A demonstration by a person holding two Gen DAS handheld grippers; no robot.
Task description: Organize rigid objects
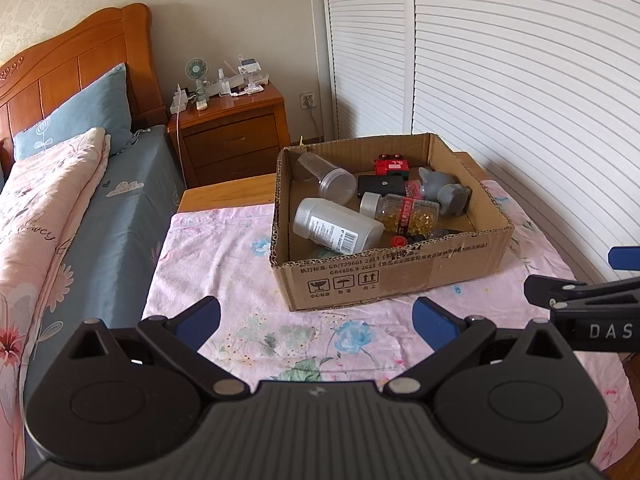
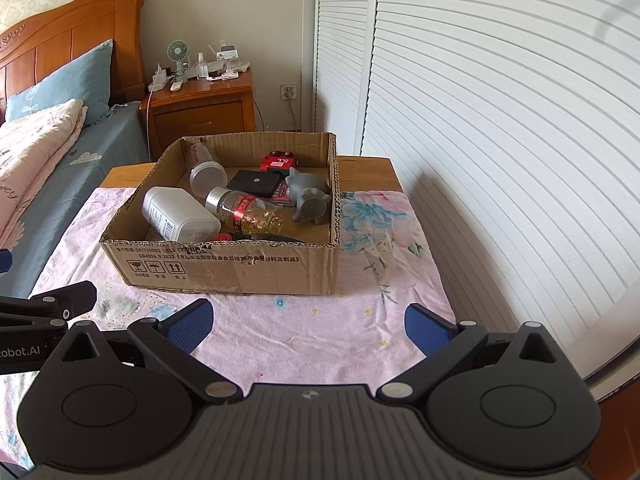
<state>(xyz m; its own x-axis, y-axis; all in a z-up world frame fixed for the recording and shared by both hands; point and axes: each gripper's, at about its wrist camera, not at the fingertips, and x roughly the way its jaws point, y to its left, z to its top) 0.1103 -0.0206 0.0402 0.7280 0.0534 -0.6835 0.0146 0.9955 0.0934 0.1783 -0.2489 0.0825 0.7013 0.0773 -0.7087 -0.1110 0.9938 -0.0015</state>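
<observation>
Both the left gripper point(image 1: 316, 320) and right gripper point(image 2: 308, 324) hang released and empty near the surface's point(image 2: 280, 344) front edge, short of the cardboard box point(image 2: 224, 268) (bottles and toys already jumbled inside), seemingly awaiting a pick.

Brown corrugated cardboard box point(image 1: 384, 276) with black printed text and symbols on the front wall. Inside: white bottle point(image 1: 338, 226) with a barcode label; clear bottle point(image 1: 404, 210) of golden-yellow capsules with a red band and a silver-white cap; translucent grey-clear jar point(image 1: 330, 178); flat black case point(image 1: 380, 185); red toy car point(image 1: 392, 164) with black wheels; plain grey animal figure point(image 1: 446, 190); small red cap point(image 1: 398, 241). Pink cloth point(image 1: 240, 280) with blue flowers and green leaves. Black left gripper point(image 1: 316, 322) with blue pads point(image 1: 198, 326); black right gripper point(image 2: 310, 322), likewise blue-padded. Orange-brown wooden headboard point(image 1: 80, 52) and nightstand point(image 1: 236, 128). Blue-grey pillow point(image 1: 84, 112) with white line flowers. White slatted doors point(image 1: 500, 60).
</observation>
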